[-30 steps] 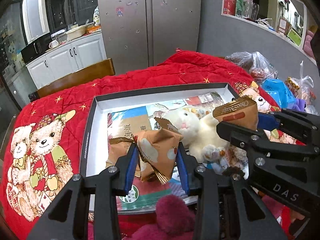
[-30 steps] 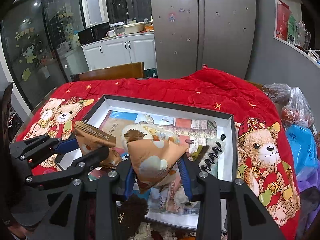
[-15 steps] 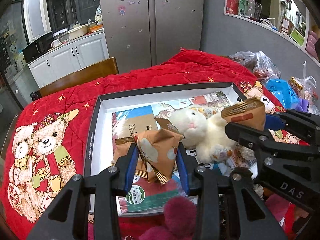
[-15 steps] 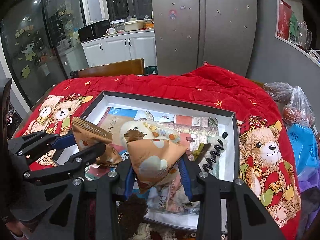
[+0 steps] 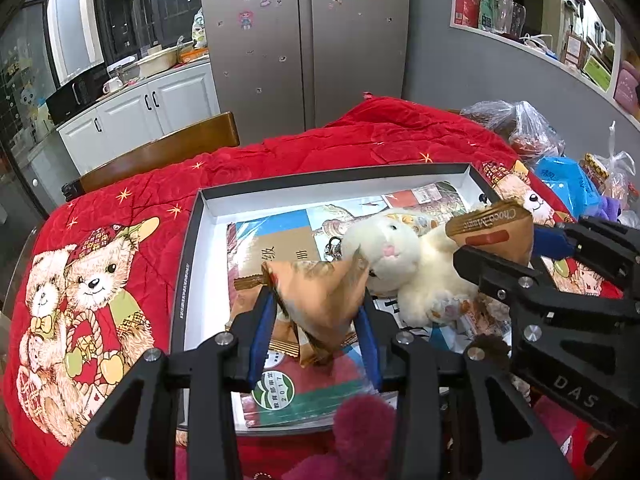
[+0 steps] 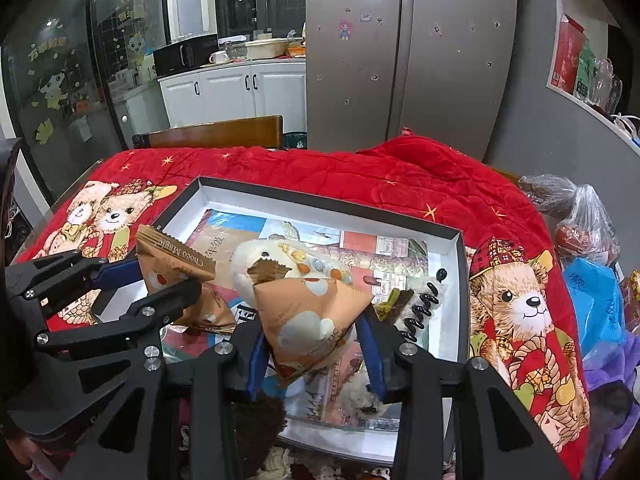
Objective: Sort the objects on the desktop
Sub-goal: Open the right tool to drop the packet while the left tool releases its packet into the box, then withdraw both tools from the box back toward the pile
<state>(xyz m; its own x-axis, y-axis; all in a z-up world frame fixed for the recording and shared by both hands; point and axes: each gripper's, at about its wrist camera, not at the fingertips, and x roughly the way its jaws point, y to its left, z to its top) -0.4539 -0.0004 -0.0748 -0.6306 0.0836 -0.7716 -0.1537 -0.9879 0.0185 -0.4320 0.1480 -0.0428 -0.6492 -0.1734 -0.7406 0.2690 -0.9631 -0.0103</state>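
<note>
My left gripper (image 5: pixel 316 324) is shut on a tan pyramid snack packet (image 5: pixel 320 300), blurred, held above the white box tray (image 5: pixel 208 216). My right gripper (image 6: pixel 312 340) is shut on another tan snack packet (image 6: pixel 308 320) over the same tray (image 6: pixel 456 280). Each gripper shows in the other's view with its packet: the right one (image 5: pixel 520 248) and the left one (image 6: pixel 140 280). In the tray lie a white plush toy (image 5: pixel 404 252), booklets (image 5: pixel 280 248), another snack packet (image 5: pixel 248 304) and a black spiral hair tie (image 6: pixel 420 312).
A red quilt with bear prints (image 5: pixel 88 280) covers the table. Plastic bags (image 5: pixel 520 128) and a blue pack (image 5: pixel 568 188) sit at the right. A wooden chair back (image 5: pixel 160 152) stands behind. A pink fluffy thing (image 5: pixel 360 420) lies near the front edge.
Both grippers have kept their packets and risen slightly. The packet in my left gripper has tilted and now looks blurred.
</note>
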